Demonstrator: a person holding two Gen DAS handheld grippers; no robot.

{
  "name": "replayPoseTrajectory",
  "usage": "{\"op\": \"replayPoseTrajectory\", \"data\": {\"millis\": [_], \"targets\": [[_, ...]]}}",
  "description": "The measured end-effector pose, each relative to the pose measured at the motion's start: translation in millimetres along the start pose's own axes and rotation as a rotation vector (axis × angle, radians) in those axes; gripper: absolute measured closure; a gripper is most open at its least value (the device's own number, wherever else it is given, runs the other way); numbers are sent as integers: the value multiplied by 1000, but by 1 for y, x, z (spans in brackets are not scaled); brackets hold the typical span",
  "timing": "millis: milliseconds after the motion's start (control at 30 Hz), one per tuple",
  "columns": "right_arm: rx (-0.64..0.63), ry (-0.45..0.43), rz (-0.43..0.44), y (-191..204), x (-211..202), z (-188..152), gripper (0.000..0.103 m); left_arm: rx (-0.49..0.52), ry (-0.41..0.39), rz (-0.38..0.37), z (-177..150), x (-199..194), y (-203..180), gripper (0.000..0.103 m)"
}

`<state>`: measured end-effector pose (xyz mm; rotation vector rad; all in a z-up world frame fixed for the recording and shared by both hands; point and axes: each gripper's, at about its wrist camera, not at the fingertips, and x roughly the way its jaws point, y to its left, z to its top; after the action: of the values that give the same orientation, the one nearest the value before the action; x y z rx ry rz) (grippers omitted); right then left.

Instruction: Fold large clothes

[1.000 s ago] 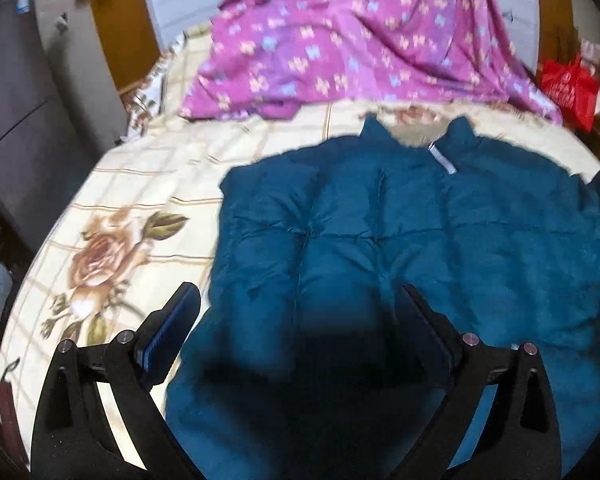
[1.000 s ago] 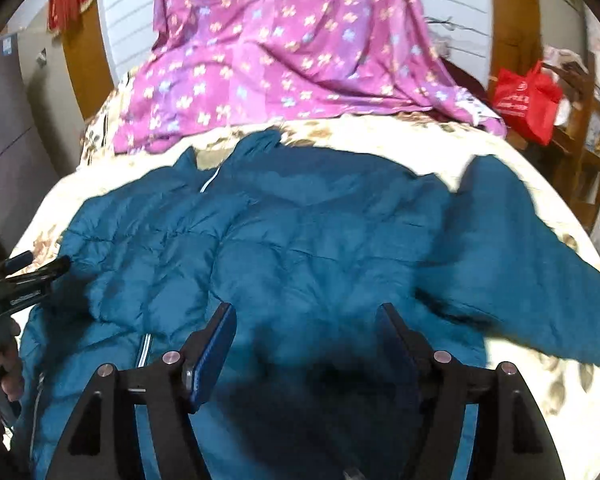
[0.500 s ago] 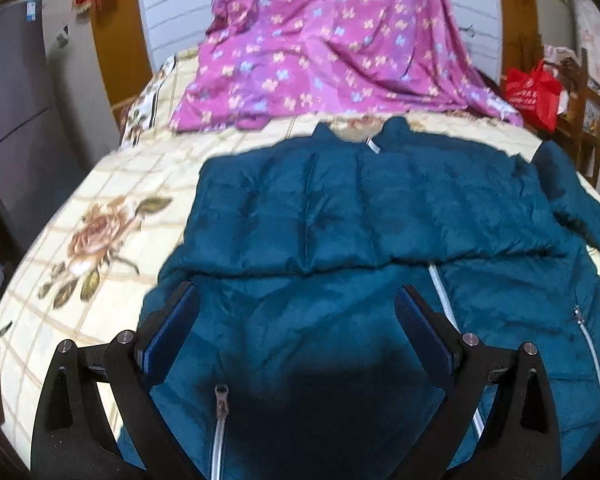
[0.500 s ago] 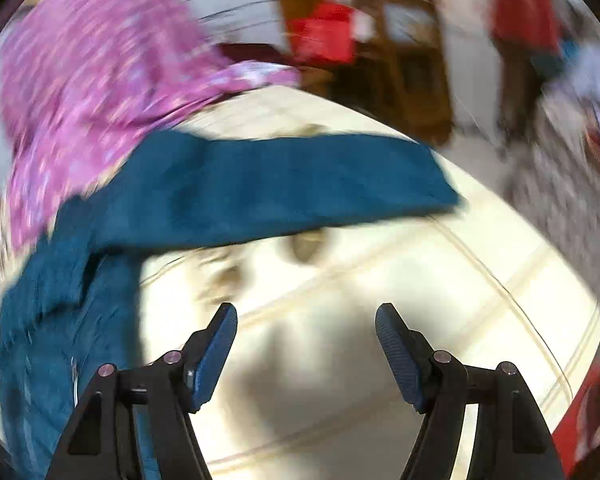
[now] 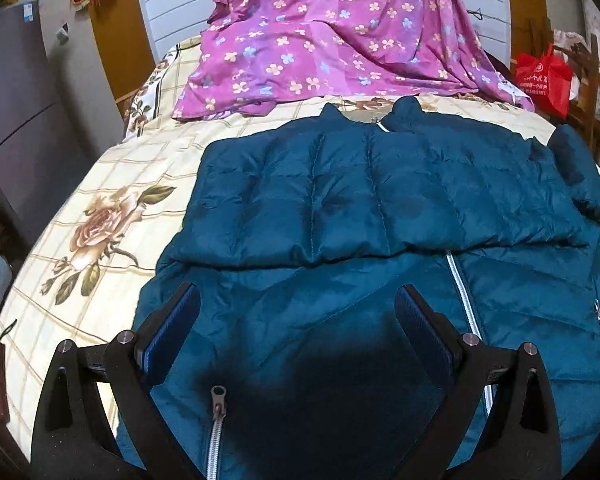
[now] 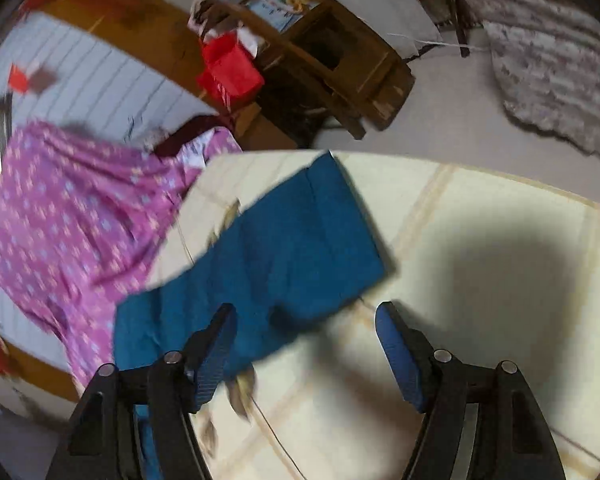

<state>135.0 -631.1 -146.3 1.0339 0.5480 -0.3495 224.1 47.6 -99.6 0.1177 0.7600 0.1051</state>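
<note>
The left tool (image 5: 296,320) is held tilted down over the lower front of the teal padded jacket (image 5: 380,200), its jaws spread wide and nothing caught between the blue pads (image 5: 172,328); only the tool's own shadow is cast on the fabric beneath. Ahead of it, the jacket is seen laid flat on the bed (image 5: 112,200), collar farthest from the tool, one sleeve folded across the chest with its lower edge just beyond the fingertips, and the silver front zipper (image 5: 460,300) running down just inside the right-hand finger. A pocket zipper pull (image 5: 219,394) is seen close in, near the left-hand finger. Beyond the collar, a purple flowered sheet (image 5: 328,32) is draped at the head of the bed. The right tool (image 6: 305,320) is seen pitched down and rolled, so the room appears slanted; its jaws are also held well apart and nothing is gripped. The jacket's other sleeve (image 6: 284,248) is stretched out on the cream bedspread ahead of this tool, its near edge passing behind the left-hand finger, while bare bedspread lies between the pads.
</note>
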Motion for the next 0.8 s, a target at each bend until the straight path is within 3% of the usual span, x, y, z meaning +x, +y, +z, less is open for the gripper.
{"op": "replayPoseTrajectory", "data": {"millis": [167,267,367,433,567,633,733,800], "targets": [[28,-38,23,12,23,8,33,18,19,8,-3,6,-3,4],[-23,-6,53,24,37,8,33,20,31,17,-4,10,-3,4],[-55,-39,1,27,42,6,37,23,31,22,-5,10,-4,4],[-13,-76,-10,21,40,5,45,23,31,24,-5,11,-4,4],[-84,-89,-90,28,41,1,57,14,32,29,-3,12,-2,4],[-115,-80,-155,31,42,2,75,2,35,32,-2,13,1,4],[-182,-58,-242,41,39,2,89,-21,61,41,-2,20,7,4],[-239,-91,-264,55,28,-3,91,-52,93,39,-2,27,12,4]]}}
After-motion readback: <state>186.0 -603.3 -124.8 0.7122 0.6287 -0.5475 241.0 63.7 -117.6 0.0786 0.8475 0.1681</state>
